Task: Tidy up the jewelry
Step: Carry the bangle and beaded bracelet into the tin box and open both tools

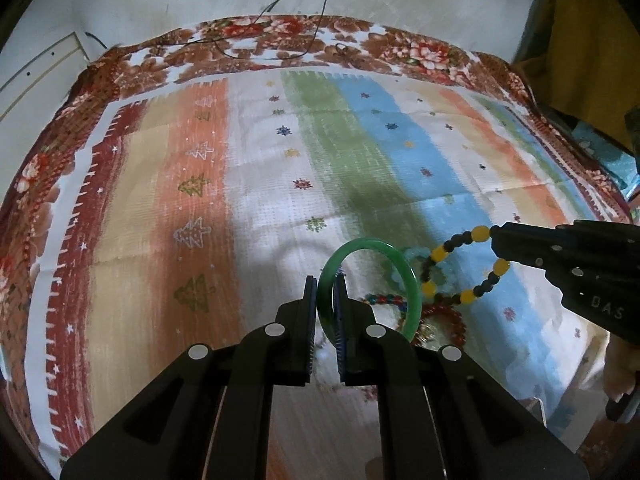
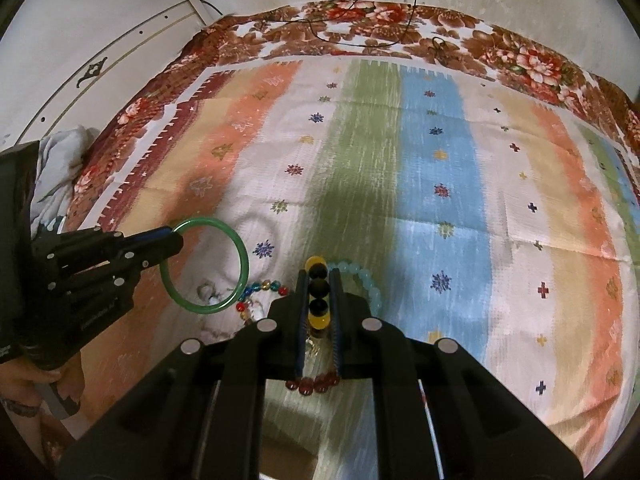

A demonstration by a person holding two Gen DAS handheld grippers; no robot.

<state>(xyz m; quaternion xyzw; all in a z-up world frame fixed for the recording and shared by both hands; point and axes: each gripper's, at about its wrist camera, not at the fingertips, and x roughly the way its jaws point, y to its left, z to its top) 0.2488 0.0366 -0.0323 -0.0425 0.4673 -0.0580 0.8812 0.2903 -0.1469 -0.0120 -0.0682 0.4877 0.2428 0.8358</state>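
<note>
Two pieces lifted at once here, going left to right. Left gripper (image 1: 326, 284) first: jaws narrow, clamped on the rim of the green bangle (image 1: 400, 268), which stands up on edge with most of the ring ahead of and to the right of the tips. Probably pinched on the band like that because a rigid hoop offers nothing else to grab. Over to the right gripper (image 2: 320, 280): jaws pinched on the yellow-and-black bead bracelet (image 2: 319, 288), beads stacked in a line between the pads, rest of the loop dangling off the tips toward the left gripper. Looks like a way of pulling each piece clear of the tangle so it can get its own spot.

Leftover pile sitting on the bed's striped cloth (image 2: 440, 160) right below and between both jaws: pale blue bead bracelet (image 2: 366, 280) just right of the right tips, multicolour bead strand (image 2: 264, 286) between the grippers, dark red bead bracelet (image 2: 316, 384) tucked under the right gripper. Sorting seems early on.
</note>
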